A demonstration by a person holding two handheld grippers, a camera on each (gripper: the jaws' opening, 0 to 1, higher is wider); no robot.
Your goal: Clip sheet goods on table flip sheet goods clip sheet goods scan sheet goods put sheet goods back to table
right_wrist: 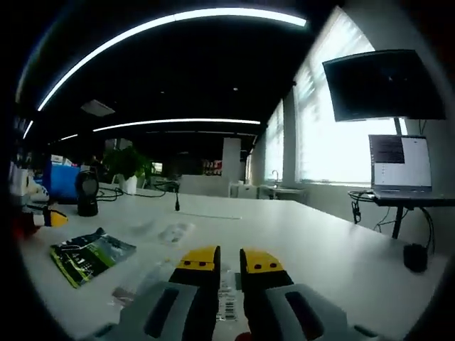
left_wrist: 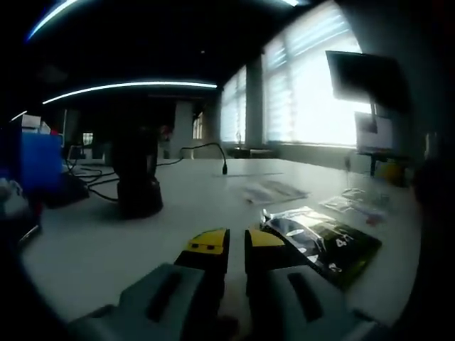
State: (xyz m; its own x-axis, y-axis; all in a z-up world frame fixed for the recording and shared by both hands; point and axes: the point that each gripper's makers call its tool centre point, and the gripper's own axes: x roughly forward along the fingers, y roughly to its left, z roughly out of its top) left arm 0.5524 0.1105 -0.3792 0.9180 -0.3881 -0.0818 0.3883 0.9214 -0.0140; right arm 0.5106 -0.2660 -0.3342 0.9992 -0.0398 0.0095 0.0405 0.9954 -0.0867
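1. I see the white table [right_wrist: 313,241], smooth and matte, far edge blurred.
2. Glossy dark pouch [left_wrist: 323,245] lies flat, right of my left gripper [left_wrist: 237,241], print unreadable.
3. Both grippers hover low; right gripper [right_wrist: 229,260] over a barcoded clear sheet [right_wrist: 226,302], half hidden. Jaws nearly together, empty.

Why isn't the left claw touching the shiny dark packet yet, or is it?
Apart. In the left gripper view, the left claw sits beside the dark packet, with a strip of white table showing between its yellow tips and the packet's edge.
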